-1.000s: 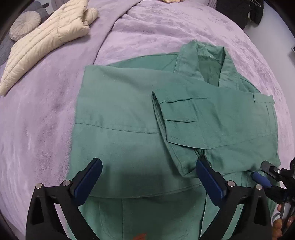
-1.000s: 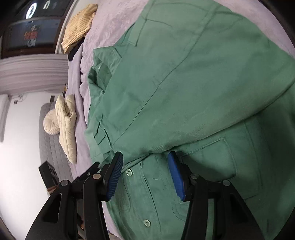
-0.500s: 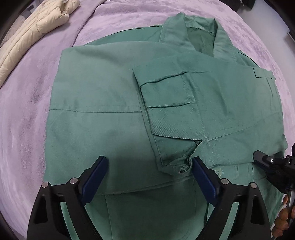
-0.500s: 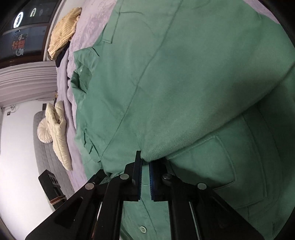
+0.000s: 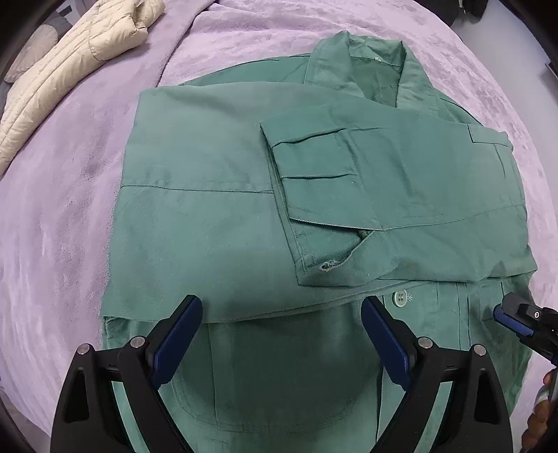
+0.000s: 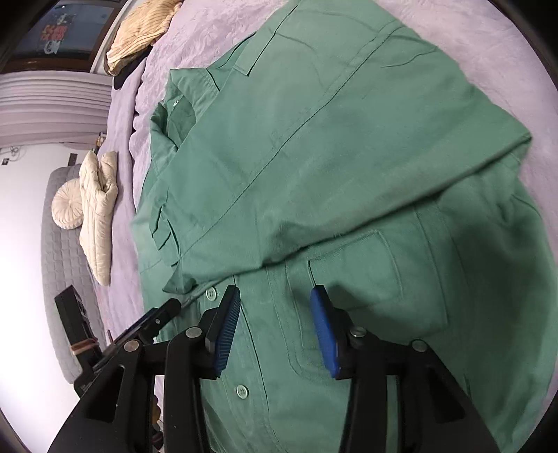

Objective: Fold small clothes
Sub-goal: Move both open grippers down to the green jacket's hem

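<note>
A green button-up shirt point(image 5: 216, 209) lies on a purple bed cover point(image 5: 62, 195), collar at the far end, both sleeves folded across its front. The right sleeve's cuff point(image 5: 314, 195) lies on top. My left gripper point(image 5: 282, 338) is open and empty above the shirt's lower front. My right gripper point(image 6: 275, 327) is open and empty over the button placket point(image 6: 240, 390) and chest pocket point(image 6: 376, 289). Its tip shows in the left wrist view point(image 5: 516, 320) at the shirt's right edge.
A cream quilted jacket point(image 5: 66, 66) lies on the bed at the far left. A round cream cushion point(image 6: 66, 205) sits beside it. A tan knit garment point(image 6: 139, 31) lies at the bed's far end. Bare purple cover surrounds the shirt.
My right gripper was shut on the folded sleeve's edge half a second ago and is open now, with the sleeve lying flat. My left gripper stayed open and drew back a little.
</note>
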The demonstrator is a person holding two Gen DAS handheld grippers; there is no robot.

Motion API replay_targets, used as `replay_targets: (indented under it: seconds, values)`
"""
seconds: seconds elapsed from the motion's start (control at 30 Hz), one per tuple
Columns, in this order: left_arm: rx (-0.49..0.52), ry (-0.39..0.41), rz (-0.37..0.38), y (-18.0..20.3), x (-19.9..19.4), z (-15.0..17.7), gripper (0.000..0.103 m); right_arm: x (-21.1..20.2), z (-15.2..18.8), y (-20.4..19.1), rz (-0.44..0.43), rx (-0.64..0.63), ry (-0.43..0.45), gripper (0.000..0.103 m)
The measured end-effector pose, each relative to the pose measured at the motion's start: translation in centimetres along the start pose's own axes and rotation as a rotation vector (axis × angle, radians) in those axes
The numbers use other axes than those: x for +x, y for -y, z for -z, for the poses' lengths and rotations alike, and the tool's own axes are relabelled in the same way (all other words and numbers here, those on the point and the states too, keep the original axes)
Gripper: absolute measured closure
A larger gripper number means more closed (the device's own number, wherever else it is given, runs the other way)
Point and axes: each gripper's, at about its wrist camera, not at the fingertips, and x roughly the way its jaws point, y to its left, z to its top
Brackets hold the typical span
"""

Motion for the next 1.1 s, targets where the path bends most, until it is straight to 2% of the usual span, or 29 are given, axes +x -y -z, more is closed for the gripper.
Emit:
replay_targets:
  seconds: [0.17, 0.27, 0.37, 0.47, 0.57, 0.63, 0.77, 0.8, 0.97, 1.03, 1.1]
  values:
    - [0.007, 0.014, -0.014, 0.1, -1.3, 0.6, 0.01, -1.2, 1.0, -0.3, 0.022, -0.004, 0.002, 0.056]
    - [0.005, 0.012, -0.012, 0.1, -2.0, 1.1, 0.01, -1.9, 1.6, -0.5, 0.037, -0.012, 0.004, 0.049]
    - [-0.001, 0.025, -0.012, -0.4, -2.8, 1.7, 0.01, -2.5, 2.2, -1.1, 0.056, -0.033, 0.009, 0.047]
    - [0.001, 0.027, 0.006, -0.8, -3.4, 3.0, 0.01, -3.1, 2.7, -1.5, 0.071, -0.049, 0.017, 0.037]
    - [0.009, 0.035, 0.001, -0.8, -3.9, 3.7, 0.0, -3.6, 3.3, -1.8, 0.084, -0.056, 0.021, 0.036]
    - [0.014, 0.042, -0.012, -0.9, -4.3, 4.1, 0.0, -3.9, 3.6, -1.9, 0.092, -0.057, 0.021, 0.035]
    - [-0.016, 0.048, -0.016, -1.7, -4.8, 4.8, 0.0, -4.4, 4.6, -3.0, 0.108, -0.119, 0.037, 0.025]
    - [-0.024, 0.053, -0.019, -2.1, -5.0, 5.0, 0.0, -4.5, 4.9, -3.4, 0.114, -0.146, 0.039, 0.016]
    - [-0.062, 0.004, -0.023, -3.8, -4.8, 5.6, 0.0, -4.9, 6.2, -4.6, 0.129, -0.203, 0.031, 0.016]
    - [-0.047, -0.009, -0.033, -4.3, -4.8, 6.0, 0.0, -5.1, 6.9, -4.9, 0.13, -0.199, 0.029, 0.016]
    - [-0.015, -0.012, 0.002, -4.7, -5.1, 6.6, 0.0, -5.3, 7.8, -5.3, 0.126, -0.192, 0.034, 0.016]
